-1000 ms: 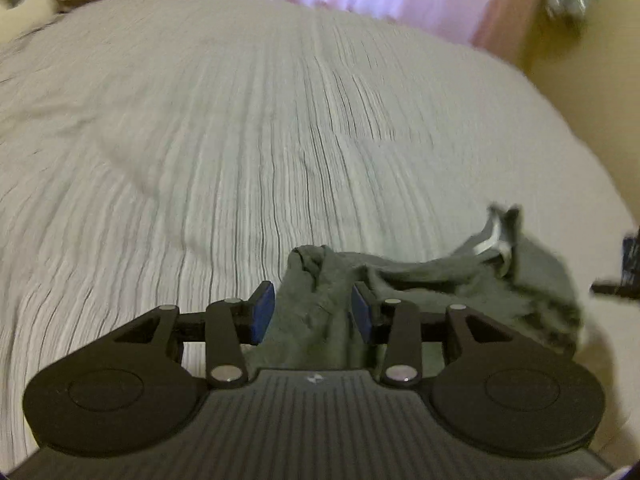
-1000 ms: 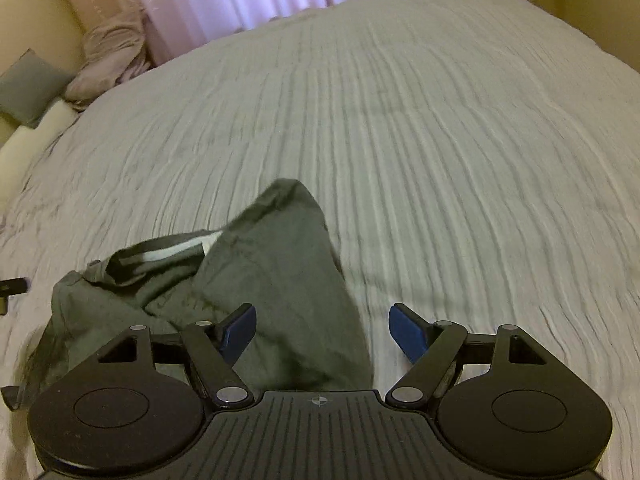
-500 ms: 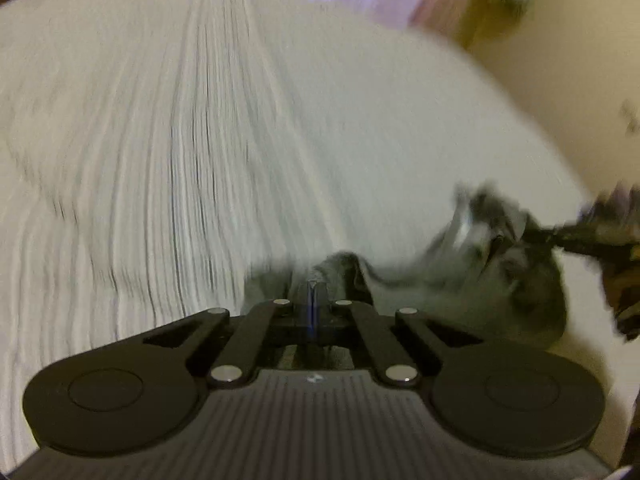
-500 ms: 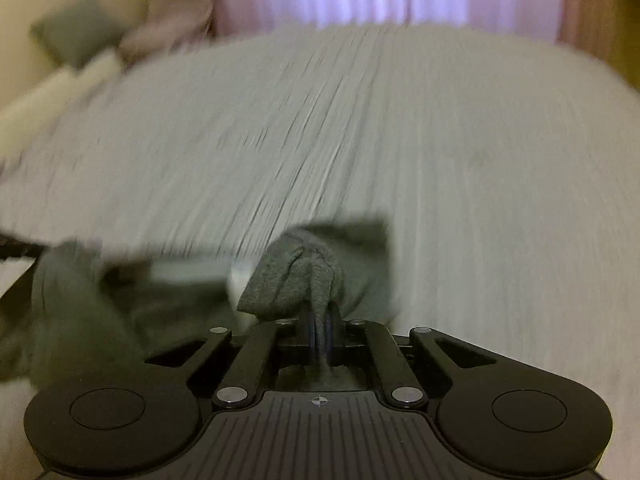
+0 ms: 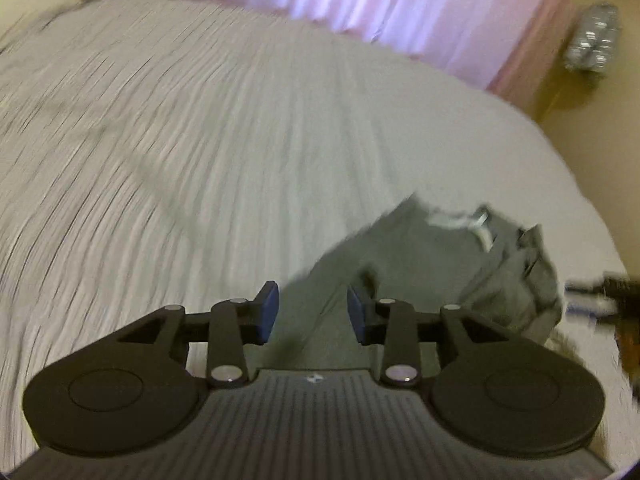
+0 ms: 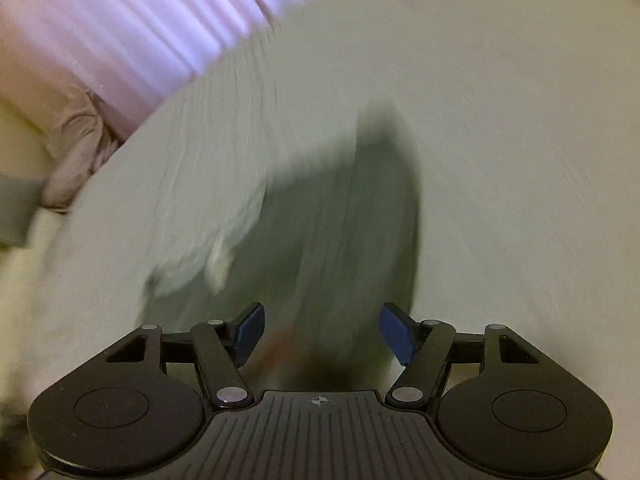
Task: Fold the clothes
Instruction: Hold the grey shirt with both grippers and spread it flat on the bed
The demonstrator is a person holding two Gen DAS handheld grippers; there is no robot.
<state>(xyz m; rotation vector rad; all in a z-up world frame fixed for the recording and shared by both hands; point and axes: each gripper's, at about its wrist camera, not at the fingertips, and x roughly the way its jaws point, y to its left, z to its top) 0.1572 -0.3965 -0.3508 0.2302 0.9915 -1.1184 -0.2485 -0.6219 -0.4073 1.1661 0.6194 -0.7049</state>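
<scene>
A grey-green garment [image 5: 432,256] with a white inner band lies crumpled on the bed, right of centre in the left wrist view. My left gripper [image 5: 313,310] hangs over its near edge with the jaws opening; cloth shows below the gap but the blue pads do not press it. In the right wrist view the same garment [image 6: 344,232] is a blurred dark shape ahead. My right gripper [image 6: 322,332] is over its near end, jaws opening wide, nothing pinched between the pads. The other gripper's dark tip [image 5: 612,292] shows at the right edge of the left wrist view.
The bed [image 5: 200,140] has a ribbed pale cover and fills both views. Pink curtains [image 5: 380,4] hang behind it. A pinkish bundle of cloth [image 6: 80,136] and a grey cushion [image 6: 16,212] lie at the far left. The bed's edge drops off at the right [image 5: 580,168].
Both grippers were open, shut on folds of the garment half a second ago, and have now let go and opened. The garment has been dragged and lies spread more flatly.
</scene>
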